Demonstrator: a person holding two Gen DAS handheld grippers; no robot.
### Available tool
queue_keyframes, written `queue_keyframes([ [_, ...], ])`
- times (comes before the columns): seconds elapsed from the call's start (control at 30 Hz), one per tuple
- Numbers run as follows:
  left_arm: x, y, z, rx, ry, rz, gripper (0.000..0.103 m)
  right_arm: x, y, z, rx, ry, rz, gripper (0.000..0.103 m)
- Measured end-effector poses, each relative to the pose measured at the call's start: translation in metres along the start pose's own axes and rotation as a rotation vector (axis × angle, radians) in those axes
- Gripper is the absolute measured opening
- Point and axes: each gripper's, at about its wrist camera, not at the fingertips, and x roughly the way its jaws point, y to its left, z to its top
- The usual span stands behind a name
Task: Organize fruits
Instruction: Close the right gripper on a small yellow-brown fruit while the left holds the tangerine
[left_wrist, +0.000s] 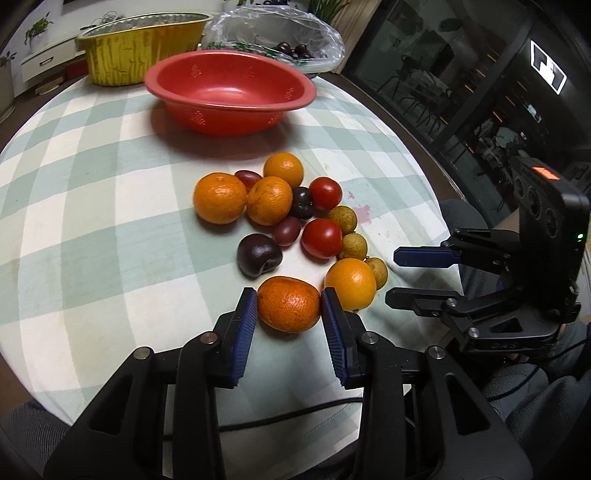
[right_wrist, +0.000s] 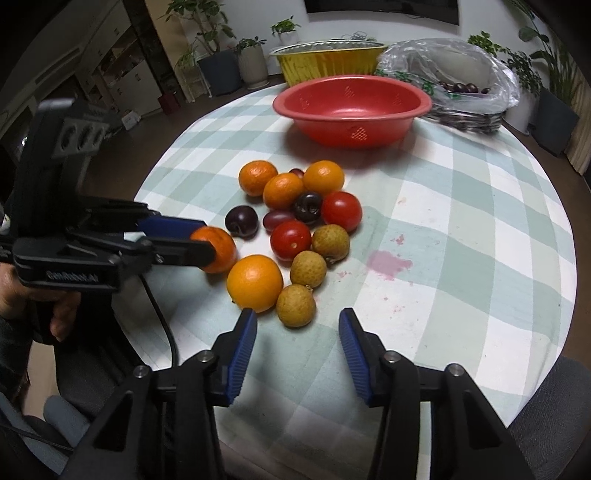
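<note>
Two grippers work the fruit pile: left gripper (left_wrist: 289, 306) clamps a mandarin (left_wrist: 289, 304) on the tablecloth (left_wrist: 92, 221); right gripper (right_wrist: 297, 325) gapes empty (a longan (right_wrist: 296, 305) nearby). Lifting carelessly could scatter touching neighbours short of the red bowl (left_wrist: 229, 90).

left tongs (left_wrist: 289, 301) – clamped on mandarin (left_wrist: 289, 304) | right tongs (left_wrist: 390, 276) – parted

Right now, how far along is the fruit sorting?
Barely started: the red bowl is empty. In hand: the left gripper is clamped on a mandarin at the near edge of the fruit pile. The right gripper is open, holding nothing. Every other fruit is on the tablecloth.
</note>
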Motion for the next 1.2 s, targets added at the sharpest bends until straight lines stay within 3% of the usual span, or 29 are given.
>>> queue_keyframes([
  [0.37, -0.001, 0.003, -0.007, -0.013, -0.002, -0.006, 0.033, 0.017, 0.004, 0.006, -0.115, 0.026, 0.004, 0.039],
  [0.5, -0.001, 0.003, -0.007, -0.013, -0.002, -0.006, 0.033, 0.020, 0.003, 0.005, -0.133, 0.032, 0.009, 0.028],
  [1.2, -0.015, 0.013, 0.000, -0.025, -0.046, -0.002, 0.033, 0.001, -0.014, 0.005, -0.065, -0.010, 0.034, 0.028],
])
